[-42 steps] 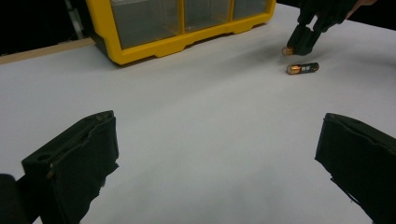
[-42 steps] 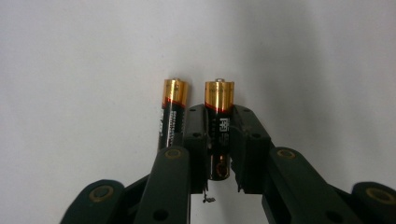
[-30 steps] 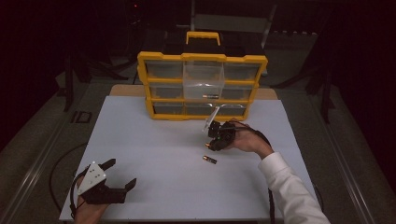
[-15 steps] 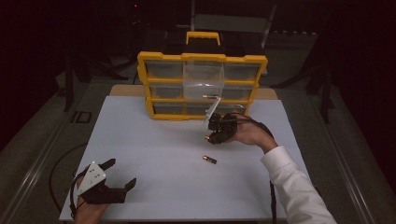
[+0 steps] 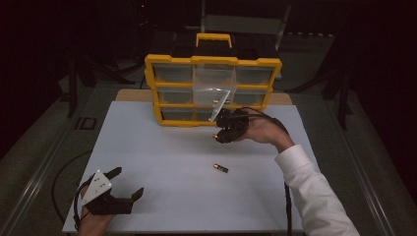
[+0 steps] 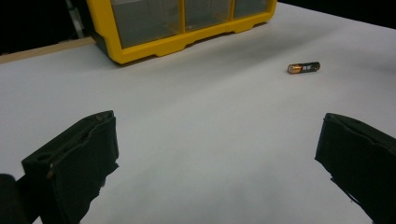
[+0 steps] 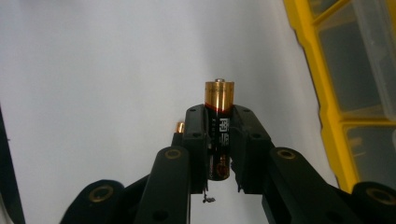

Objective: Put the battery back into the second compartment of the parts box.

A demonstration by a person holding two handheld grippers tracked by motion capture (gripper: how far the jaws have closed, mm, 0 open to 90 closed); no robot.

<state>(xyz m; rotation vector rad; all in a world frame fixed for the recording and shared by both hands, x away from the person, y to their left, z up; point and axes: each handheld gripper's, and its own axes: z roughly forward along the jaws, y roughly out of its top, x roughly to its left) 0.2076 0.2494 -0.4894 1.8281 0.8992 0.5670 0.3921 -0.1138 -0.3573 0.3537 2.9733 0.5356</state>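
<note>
Down at the near edge of the white desk [image 5: 162, 147], the left gripper [image 5: 127, 185] rests with its two black jaws wide apart and nothing between them. A little farther in, a small black and gold battery [image 5: 221, 168] lies flat on the desk by itself. Past it, the right gripper [image 5: 217, 136] is up off the desk, and its jaws squeeze a second black battery with a gold tip [image 7: 219, 135]. Farthest back stands a yellow plastic box with clear drawers [image 5: 167, 88]. One clear drawer [image 5: 212, 86] in the middle sticks out toward the right gripper.
</note>
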